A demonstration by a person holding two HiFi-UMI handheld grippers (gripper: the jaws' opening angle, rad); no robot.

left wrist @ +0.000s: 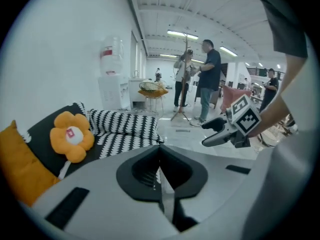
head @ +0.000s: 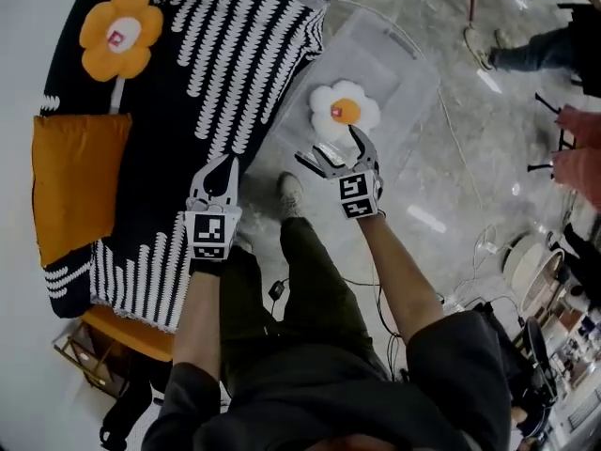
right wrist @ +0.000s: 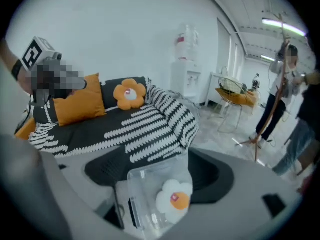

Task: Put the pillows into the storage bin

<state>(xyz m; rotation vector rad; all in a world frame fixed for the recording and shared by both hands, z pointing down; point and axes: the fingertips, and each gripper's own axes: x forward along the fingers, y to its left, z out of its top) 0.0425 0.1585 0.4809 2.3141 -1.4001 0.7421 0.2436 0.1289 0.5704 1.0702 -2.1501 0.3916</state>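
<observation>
White flower pillow (head: 345, 109) looks settled in the storage bin (head: 404, 59), right gripper (head: 327, 145) spread empty above it, so open the closed, empty left gripper (head: 222, 172) before reaching the orange flower pillow (head: 120, 32) left of the bin.

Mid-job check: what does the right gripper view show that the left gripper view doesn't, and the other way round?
Right gripper view only: the clear storage bin with the white flower pillow in it. Left gripper view only: the right gripper, jaws apart and empty. Both: the orange flower pillow and the orange rectangular pillow on the striped sofa cover.
</observation>
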